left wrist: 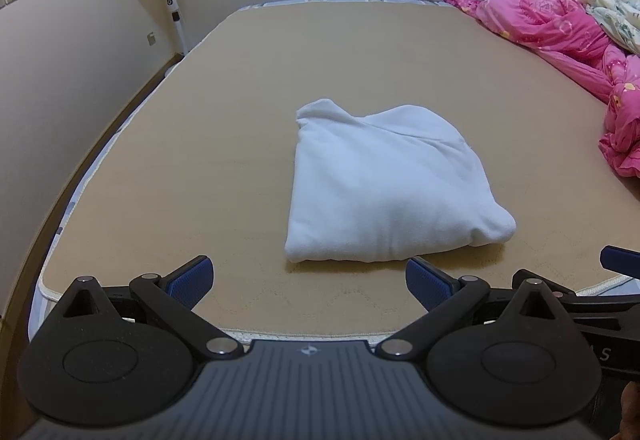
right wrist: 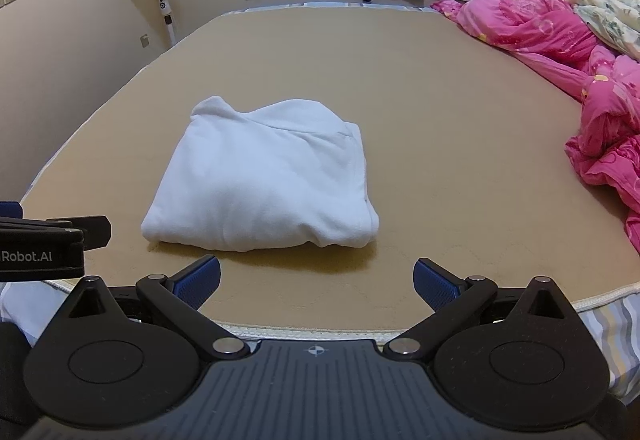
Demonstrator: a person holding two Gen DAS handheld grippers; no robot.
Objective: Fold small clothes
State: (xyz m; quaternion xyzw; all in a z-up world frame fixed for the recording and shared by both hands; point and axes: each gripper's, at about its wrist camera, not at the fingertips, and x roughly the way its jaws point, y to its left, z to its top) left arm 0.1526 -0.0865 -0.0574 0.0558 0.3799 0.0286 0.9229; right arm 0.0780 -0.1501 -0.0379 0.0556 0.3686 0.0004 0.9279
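I see the white fleece folded garment [left wrist: 384, 192] flat on the tan bed mat [left wrist: 200, 144]; left gripper [left wrist: 308, 282] and right gripper [right wrist: 316, 282] both spread wide, empty, clear of it, so I judge folding done.

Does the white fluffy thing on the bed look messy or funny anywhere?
Mostly neat. The folded white fleece garment lies flat on the tan bed cover, but its far left corner pokes up and its near right corner bulges.
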